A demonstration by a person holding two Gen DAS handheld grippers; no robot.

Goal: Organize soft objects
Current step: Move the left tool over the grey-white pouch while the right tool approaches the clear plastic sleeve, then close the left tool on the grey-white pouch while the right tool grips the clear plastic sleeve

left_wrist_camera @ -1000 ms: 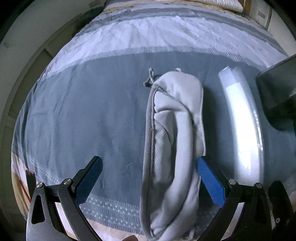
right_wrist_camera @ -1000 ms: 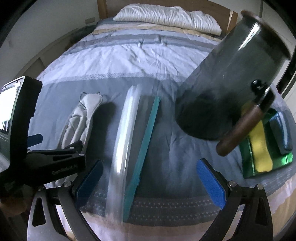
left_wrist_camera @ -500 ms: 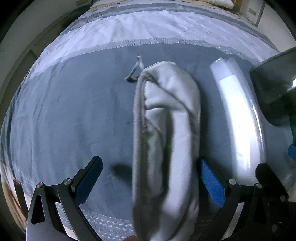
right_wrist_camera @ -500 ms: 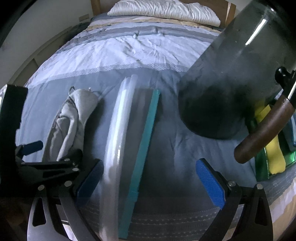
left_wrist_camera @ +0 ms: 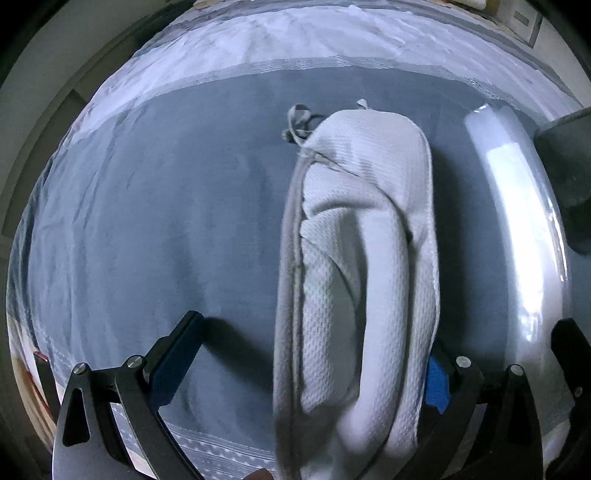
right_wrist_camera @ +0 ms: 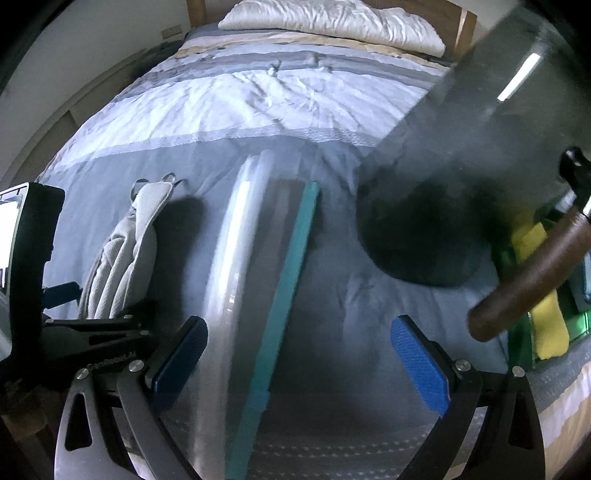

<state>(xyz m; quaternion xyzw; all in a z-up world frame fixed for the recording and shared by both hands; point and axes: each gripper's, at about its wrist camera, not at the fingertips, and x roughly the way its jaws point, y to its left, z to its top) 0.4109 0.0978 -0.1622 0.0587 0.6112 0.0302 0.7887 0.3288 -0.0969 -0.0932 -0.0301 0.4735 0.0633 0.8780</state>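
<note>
White waffle-weave cloth (left_wrist_camera: 369,258), folded into a long bundle with grey trim, lies lengthwise on the bed's blue-grey cover (left_wrist_camera: 166,221), beside a clear zip bag (left_wrist_camera: 517,236).

One white cloth (left_wrist_camera: 362,258), two tools (right_wrist_camera: 303,362)

bed (right_wrist_camera: 258,229): blue-grey striped cover | pillow (right_wrist_camera: 332,22) at wooden headboard (right_wrist_camera: 463,27) | pale wall (right_wrist_camera: 92,48) left

We see open blue bedspread (left_wrist_camera: 155,229) left of the folded white towel (left_wrist_camera: 354,258). Right of it, narrow gap, then a clear zip bag (right_wrist_camera: 236,266). Dark jar (right_wrist_camera: 461,177) w/ wooden handle (right_wrist_camera: 532,280) blocks far right.
</note>
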